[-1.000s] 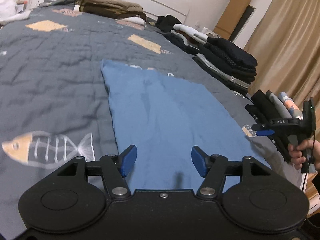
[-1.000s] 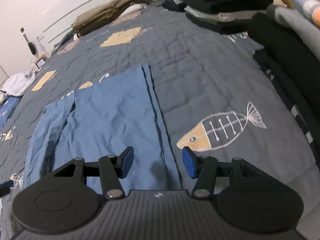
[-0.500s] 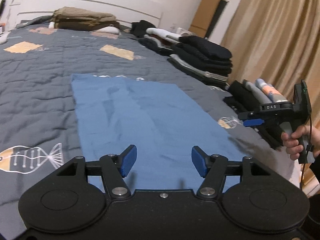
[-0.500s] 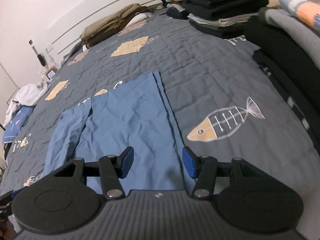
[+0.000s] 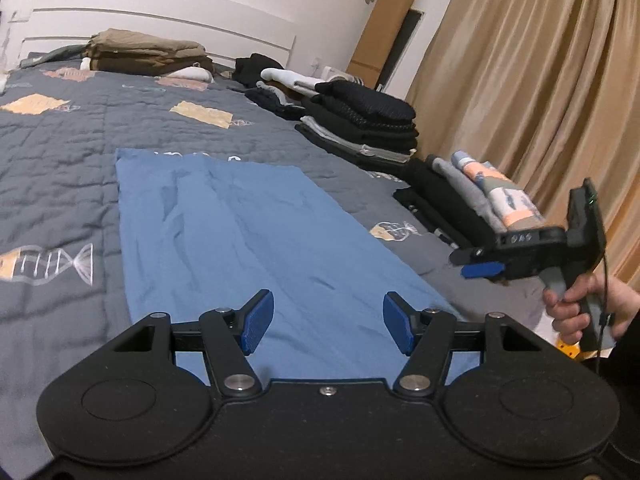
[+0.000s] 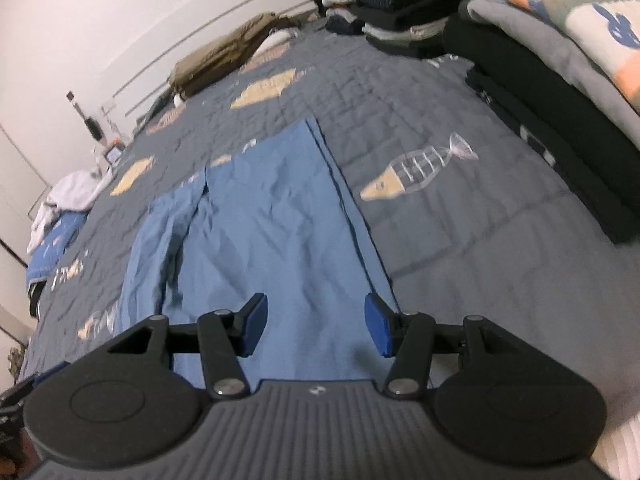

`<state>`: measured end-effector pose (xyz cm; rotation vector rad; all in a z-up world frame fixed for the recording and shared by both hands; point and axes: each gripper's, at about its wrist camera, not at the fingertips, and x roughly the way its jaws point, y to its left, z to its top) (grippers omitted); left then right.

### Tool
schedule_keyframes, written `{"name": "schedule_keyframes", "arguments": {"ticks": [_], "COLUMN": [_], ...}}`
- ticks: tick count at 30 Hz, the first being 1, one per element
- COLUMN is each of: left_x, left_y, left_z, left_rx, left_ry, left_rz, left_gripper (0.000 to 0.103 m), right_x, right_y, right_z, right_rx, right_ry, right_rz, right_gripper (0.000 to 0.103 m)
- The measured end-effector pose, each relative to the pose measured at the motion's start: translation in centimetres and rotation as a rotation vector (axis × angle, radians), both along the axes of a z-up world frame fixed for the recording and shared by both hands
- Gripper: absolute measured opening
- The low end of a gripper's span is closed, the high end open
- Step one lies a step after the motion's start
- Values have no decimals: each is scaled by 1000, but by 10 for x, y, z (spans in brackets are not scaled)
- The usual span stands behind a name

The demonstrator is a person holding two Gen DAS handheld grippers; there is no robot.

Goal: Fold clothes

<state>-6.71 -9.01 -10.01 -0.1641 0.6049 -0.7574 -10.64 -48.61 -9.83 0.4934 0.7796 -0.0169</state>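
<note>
Both grippers lifted back | fingers (image 5: 258,322) spread wide, empty | blue garment (image 5: 240,248) flat

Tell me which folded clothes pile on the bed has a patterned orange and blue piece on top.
The pile nearest the right gripper: dark and grey clothes topped by the patterned piece. The next pile is topped black; the headboard pile is tan.

Garment (image 5: 240,240) flat on the quilt (image 5: 60,152), folded stacks (image 5: 360,120) along its right, pile (image 5: 144,52) behind by the headboard (image 5: 160,20)
</note>
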Motion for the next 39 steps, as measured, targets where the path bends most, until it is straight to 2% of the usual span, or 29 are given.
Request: {"name": "schedule_keyframes", "arguments": {"ticks": [7, 11, 14, 21, 25, 30, 39], "left_x": [-32, -39, -43, -46, -50, -52, -51], "left_y": [-6, -4, -5, -18, -24, -26, -26], "left_z": [-1, 1, 3, 5, 2, 2, 1], "left_rx": [2, -39, -60, -66, -39, -39, -37], "left_ry": [-32, -20, -15, -27, -44, -45, -42], "left_rz": [-10, 14, 22, -5, -19, -29, -33], "left_gripper": [60, 61, 62, 62, 62, 62, 62], "right_x": [-35, -48, -54, -52, -46, -45, -41], "right_y": [-3, -12, -15, -28, -27, -29, -27], "right_z": [-18, -31, -37, -51, -59, -63, -68], "right_rx": [40, 128, 116, 154, 131, 178, 137], "right_ry": [31, 18, 43, 74, 107, 109, 147], "right_rz": [9, -1, 9, 13, 21, 29, 37], "right_gripper": [53, 53, 53, 53, 53, 53, 53]}}
